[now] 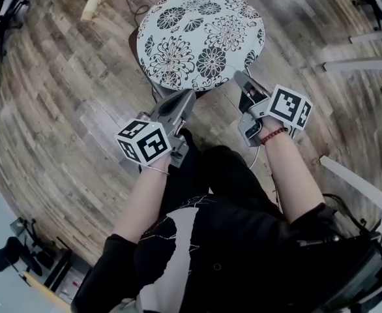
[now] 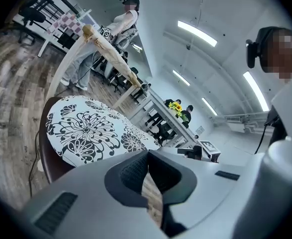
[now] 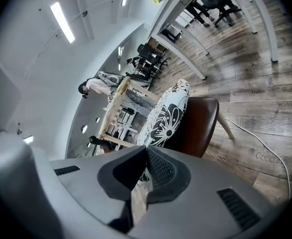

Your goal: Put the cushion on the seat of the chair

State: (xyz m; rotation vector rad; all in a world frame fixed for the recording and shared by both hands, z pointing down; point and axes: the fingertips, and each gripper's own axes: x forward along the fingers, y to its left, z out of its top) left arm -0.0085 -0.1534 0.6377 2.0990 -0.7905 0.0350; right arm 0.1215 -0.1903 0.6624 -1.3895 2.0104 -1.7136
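Two closed grippers angled downward, left gripper [image 1: 188,96], right gripper [image 1: 238,77], near cushion [image 1: 201,34]

One cushion [image 1: 201,36], one chair [image 3: 198,126] — two grippers: left gripper [image 1: 188,99], right gripper [image 1: 239,78]

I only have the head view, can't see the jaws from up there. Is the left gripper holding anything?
Observer: No. The left gripper is shut, with nothing between its jaws.
Operator: And the right?
Observer: The right gripper is shut too, and empty.
Operator: Is the cushion down on the seat?
Observer: In the right gripper view, the round black-and-white floral cushion rests on the brown chair seat. The brown rim shows past the cushion's edge.
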